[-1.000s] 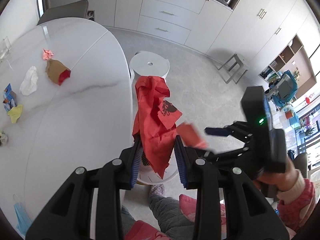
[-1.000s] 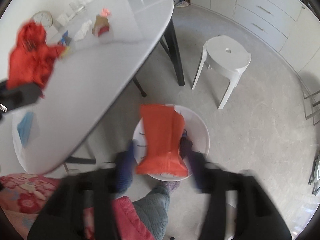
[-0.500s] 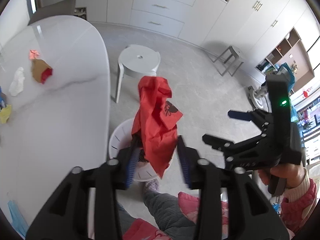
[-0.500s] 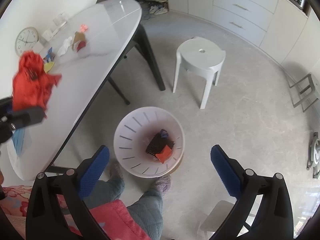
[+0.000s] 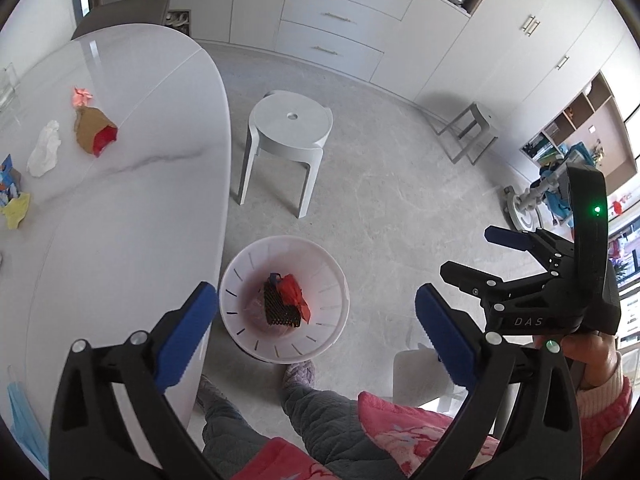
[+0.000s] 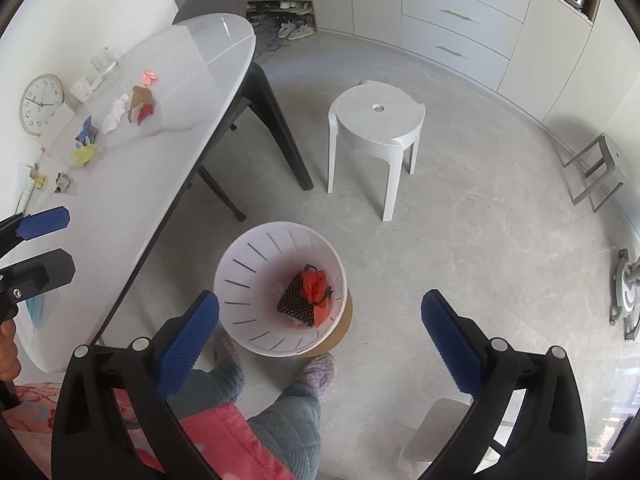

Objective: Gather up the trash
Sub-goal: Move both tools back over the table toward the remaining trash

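A: Far left, the surface (image 5: 120, 208) carried what was left to collect: a yellow scrap (image 5: 16, 210), a white tissue (image 5: 44, 154), a brown wrapper (image 5: 94, 136) with a red end, and a small pink scrap (image 5: 82, 97) beyond it. A blue mask (image 5: 18, 412) lay at the near edge.

B: And all well apart from the bin?

A: They were. The white bin (image 5: 332, 320) stood on the floor just off the surface's edge, by the person's slippers, I'd say so a short swing from the surface ended over it.

B: The left gripper?

A: The left gripper (image 5: 316, 320) hung right above the bin, pointing steeply down. Its jaws had just been opening and stood wide apart with nothing between them. The red wrapper (image 5: 292, 292) lay inside the bin on a dark mesh piece (image 5: 280, 308).

B: So the drop looked done.

A: I'd judge so. Over on the right, the right gripper (image 6: 320, 320) was spread just as wide and empty, also over the bin.

B: What comes next?

A: Likely a reach back for the brown wrapper or the tissue.
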`<state>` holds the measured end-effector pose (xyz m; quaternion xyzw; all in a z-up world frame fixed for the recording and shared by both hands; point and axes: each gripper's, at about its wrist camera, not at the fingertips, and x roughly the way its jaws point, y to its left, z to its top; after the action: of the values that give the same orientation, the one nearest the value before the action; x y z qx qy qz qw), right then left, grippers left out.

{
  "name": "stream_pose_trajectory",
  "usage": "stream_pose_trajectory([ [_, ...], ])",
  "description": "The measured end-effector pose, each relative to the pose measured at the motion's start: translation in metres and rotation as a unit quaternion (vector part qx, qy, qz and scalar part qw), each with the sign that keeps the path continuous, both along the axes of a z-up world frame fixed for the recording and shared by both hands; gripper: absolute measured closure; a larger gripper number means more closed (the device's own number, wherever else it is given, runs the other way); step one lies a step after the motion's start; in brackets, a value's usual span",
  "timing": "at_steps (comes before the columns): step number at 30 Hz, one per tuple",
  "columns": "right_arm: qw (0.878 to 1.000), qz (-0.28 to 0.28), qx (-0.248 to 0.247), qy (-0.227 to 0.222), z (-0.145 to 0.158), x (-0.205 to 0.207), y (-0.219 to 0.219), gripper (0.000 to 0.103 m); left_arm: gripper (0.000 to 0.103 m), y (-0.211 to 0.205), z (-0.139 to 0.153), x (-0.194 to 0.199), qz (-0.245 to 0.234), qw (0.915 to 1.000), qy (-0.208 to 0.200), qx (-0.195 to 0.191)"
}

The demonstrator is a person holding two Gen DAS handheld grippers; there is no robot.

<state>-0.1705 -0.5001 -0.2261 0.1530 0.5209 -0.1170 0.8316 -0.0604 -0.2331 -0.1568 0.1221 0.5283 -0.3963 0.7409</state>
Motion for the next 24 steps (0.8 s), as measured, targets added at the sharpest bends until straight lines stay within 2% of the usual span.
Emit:
stream_pose_trajectory([
  [8,1.0,0.015,-0.006,0.0,0.005,0.011,0.016,0.003,0.008,0.015,0.002,0.007,0.013,0.9999,-0.002,0.0],
  [12,1.0,0.023,-0.006,-0.002,0.009,0.021,0.026,0.003,0.008,0.031,0.006,0.015,0.035,0.9994,-0.004,0.001],
  [18,0.998,0.056,-0.008,-0.013,0.021,0.057,0.06,0.003,0.008,0.081,0.01,0.042,0.099,0.995,-0.007,0.001],
  [24,0.993,0.116,-0.007,-0.03,0.033,0.114,0.115,0.003,0.008,0.16,0.014,0.084,0.191,0.9812,-0.025,0.015],
])
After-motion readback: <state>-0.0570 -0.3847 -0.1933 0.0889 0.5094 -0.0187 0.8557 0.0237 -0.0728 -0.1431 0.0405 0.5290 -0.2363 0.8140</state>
